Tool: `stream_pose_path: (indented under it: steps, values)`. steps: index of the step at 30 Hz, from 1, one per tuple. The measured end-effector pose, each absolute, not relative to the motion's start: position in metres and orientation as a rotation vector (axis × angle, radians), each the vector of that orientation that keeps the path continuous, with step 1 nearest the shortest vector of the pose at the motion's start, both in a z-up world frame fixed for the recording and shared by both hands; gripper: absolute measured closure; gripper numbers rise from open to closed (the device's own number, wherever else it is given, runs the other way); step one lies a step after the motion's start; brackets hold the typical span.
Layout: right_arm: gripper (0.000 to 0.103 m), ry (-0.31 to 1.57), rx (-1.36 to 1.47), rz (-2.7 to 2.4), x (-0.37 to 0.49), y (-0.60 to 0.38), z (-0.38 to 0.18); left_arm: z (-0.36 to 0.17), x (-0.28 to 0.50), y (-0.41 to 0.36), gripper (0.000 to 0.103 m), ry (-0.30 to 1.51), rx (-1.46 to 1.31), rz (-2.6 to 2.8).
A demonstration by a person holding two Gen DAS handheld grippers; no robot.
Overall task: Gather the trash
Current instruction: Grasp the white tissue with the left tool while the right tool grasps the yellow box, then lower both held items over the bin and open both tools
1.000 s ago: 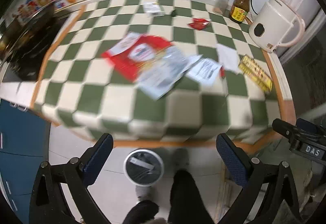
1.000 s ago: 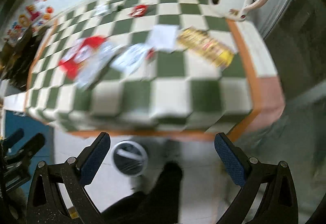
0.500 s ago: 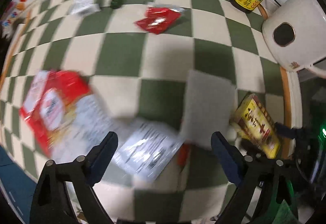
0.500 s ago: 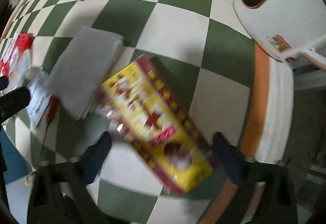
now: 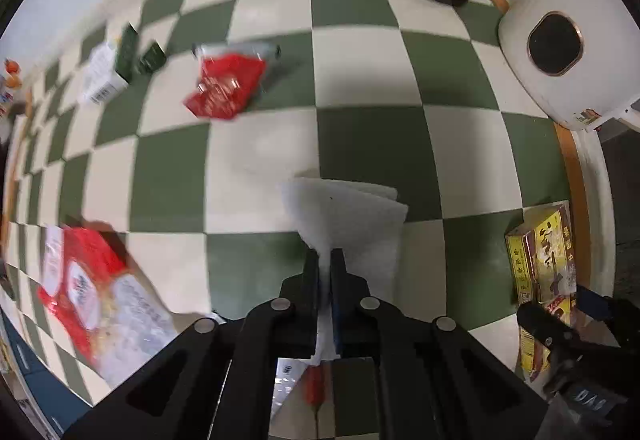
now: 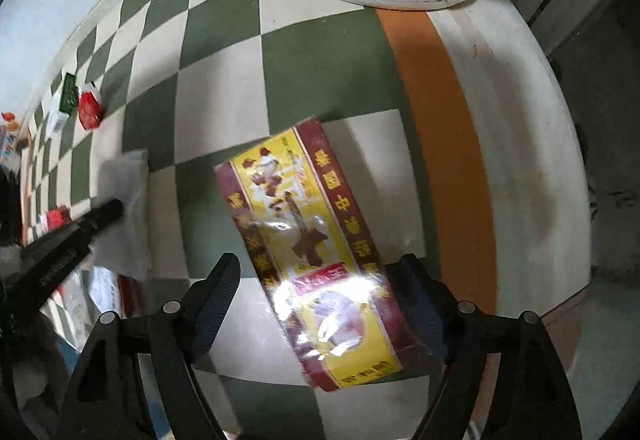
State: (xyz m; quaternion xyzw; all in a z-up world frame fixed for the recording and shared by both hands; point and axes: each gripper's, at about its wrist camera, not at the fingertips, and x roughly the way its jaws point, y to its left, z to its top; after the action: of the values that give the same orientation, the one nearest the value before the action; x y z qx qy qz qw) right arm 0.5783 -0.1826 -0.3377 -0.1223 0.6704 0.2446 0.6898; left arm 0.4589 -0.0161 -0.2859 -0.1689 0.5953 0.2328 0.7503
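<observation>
The yellow-and-maroon box lies flat near the worktop's right edge, glossy with film, its long axis running away from the right tool and slightly leftward. The near half sits between that tool's wide-open jaws, neither visibly touching. The left tool is pinched closed on the folded white napkin, just left of the box.
</observation>
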Motion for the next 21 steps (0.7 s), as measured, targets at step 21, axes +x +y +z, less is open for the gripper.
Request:
stream_pose_path:
  steps: [21]
  values:
    - [0.038,1.146,-0.250,0.548,0.442,-0.194,-0.231,-0.164,0.327,-0.031,0.101,0.983,-0.204,0.705]
